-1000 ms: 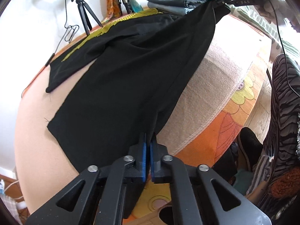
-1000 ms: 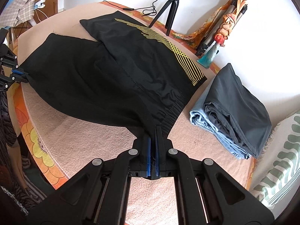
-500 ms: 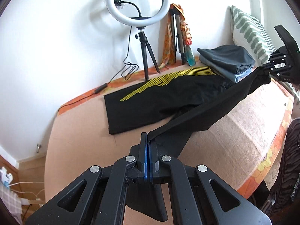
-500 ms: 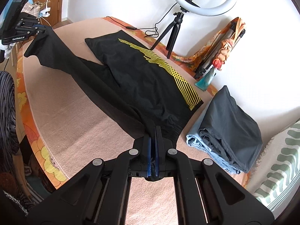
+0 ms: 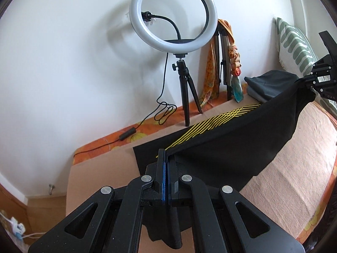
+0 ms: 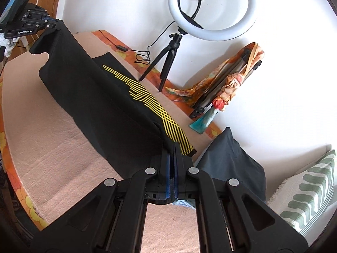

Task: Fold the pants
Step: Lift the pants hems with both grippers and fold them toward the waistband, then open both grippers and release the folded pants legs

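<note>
Both grippers' fingers clamp the black pants (image 5: 231,147) taut (raised); only the right wrist view shows the left gripper (image 6: 53,24)'s logo.

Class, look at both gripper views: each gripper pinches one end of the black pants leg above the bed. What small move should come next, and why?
Probably lower both ends onto the striped leg. The left gripper and right gripper are both shut on the lifted half of the pants, stretched taut above the leg with yellow stripes, which lies flat on the bed. Setting it down would likely finish this fold.
</note>
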The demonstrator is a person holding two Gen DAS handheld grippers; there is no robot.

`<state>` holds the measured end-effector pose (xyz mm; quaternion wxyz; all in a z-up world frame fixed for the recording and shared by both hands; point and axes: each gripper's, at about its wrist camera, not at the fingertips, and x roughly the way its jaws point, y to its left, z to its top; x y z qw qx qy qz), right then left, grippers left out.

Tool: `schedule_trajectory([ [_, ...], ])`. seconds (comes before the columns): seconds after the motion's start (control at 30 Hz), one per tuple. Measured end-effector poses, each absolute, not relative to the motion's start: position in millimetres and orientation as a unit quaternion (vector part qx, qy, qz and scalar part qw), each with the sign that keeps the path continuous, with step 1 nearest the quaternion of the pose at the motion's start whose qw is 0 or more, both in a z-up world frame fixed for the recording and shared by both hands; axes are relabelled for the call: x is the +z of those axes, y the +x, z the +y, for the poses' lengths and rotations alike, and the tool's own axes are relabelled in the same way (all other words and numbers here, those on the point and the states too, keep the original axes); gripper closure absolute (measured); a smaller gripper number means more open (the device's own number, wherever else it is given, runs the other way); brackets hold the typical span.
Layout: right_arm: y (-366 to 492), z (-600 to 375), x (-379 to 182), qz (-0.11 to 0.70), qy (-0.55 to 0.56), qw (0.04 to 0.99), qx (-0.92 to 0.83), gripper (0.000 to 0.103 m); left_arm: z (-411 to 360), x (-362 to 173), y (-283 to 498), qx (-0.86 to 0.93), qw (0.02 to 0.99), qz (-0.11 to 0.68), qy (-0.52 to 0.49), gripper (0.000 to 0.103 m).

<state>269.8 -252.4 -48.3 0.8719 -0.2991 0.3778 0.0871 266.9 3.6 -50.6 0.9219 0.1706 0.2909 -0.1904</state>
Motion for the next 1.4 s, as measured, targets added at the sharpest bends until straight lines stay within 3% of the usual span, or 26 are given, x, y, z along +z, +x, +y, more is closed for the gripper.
schedule_trajectory([
  [0.2, 330.3, -264.9, -67.6, 0.399, -0.295, 0.866, 0.064, 0.1, -10.1, -61.6, 322.5, -0.19, 0.913, 0.304, 0.194, 0.103],
  [0.5, 408.0, -271.0, -129.7, 0.442, -0.302, 0.843, 0.043, 0.1, -27.9, -119.4, 392.0, -0.183, 0.888, 0.359, 0.221, 0.103],
  [0.9, 466.0, -276.1, -190.0, 0.475, -0.316, 0.821, 0.027, 0.101, -44.1, -175.6, 446.4, -0.172, 0.863, 0.395, 0.263, 0.102],
  [1.4, 494.8, -276.6, -227.3, 0.502, -0.329, 0.8, -0.002, 0.1, 15.2, -179.2, 465.8, -0.081, 0.867, 0.423, 0.252, 0.097],
])
